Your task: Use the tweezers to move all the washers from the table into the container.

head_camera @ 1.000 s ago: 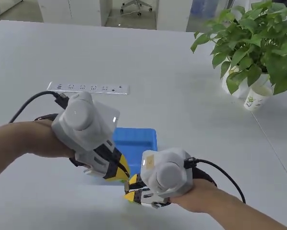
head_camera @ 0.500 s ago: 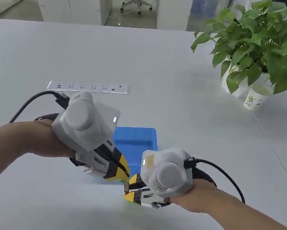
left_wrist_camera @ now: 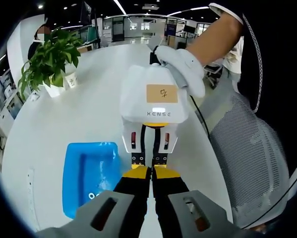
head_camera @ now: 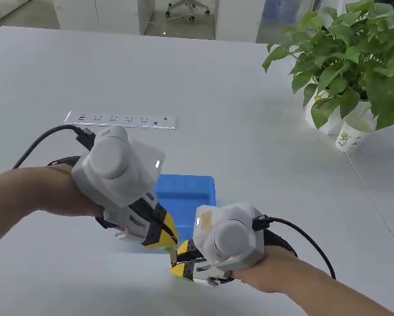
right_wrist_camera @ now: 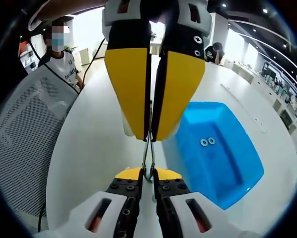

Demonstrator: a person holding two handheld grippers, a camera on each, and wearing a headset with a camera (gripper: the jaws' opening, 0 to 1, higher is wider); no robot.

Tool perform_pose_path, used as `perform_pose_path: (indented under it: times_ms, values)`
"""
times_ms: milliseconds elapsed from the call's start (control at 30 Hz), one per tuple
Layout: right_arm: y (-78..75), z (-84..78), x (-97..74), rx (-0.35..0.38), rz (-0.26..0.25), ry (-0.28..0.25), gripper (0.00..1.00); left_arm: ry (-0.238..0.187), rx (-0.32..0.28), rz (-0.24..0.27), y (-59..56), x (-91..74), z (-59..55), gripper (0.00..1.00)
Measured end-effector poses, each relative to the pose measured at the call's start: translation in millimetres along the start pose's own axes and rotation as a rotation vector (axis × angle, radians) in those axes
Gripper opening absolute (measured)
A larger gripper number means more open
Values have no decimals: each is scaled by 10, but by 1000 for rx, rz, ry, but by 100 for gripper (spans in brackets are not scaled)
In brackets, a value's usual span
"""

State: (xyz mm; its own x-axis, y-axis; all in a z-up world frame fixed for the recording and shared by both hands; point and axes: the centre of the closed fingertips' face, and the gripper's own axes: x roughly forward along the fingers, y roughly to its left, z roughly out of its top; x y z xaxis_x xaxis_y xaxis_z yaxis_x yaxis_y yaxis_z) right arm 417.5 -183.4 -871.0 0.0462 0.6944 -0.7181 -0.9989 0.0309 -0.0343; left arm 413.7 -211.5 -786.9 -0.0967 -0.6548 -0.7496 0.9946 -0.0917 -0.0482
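Left hand-held gripper (right_wrist_camera: pixel 151 135) and right hand-held gripper (right_wrist_camera: pixel 148 174) both pinch the tweezers (right_wrist_camera: pixel 148 151), tip to tip, beside the blue container (right_wrist_camera: pixel 235 168) holding two washers (right_wrist_camera: pixel 207 142).

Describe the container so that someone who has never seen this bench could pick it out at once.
On the white table, look on the near side of the white power strip. The container is the shallow rectangular tray there: the only bright blue thing, with two small washers inside.

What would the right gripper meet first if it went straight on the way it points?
Probably the left gripper, jaws facing it head-on, with the tweezers both grip bridging the short gap.
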Motion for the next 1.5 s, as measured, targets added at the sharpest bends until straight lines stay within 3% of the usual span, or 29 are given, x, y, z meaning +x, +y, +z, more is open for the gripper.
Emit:
perform_pose_path:
  times_ms: [667, 1167, 1500]
  values:
    - [3, 27, -26, -8, 3, -3, 11, -4, -7, 1, 22, -29, -3, 5]
    - [-38, 176, -116, -16, -3, -21, 11, -19, -13, 9, 36, -178, 101, 5]
    - [-168, 306, -231, -16, -21, -28, 11, -26, -9, 19, 138, -323, 209, 6]
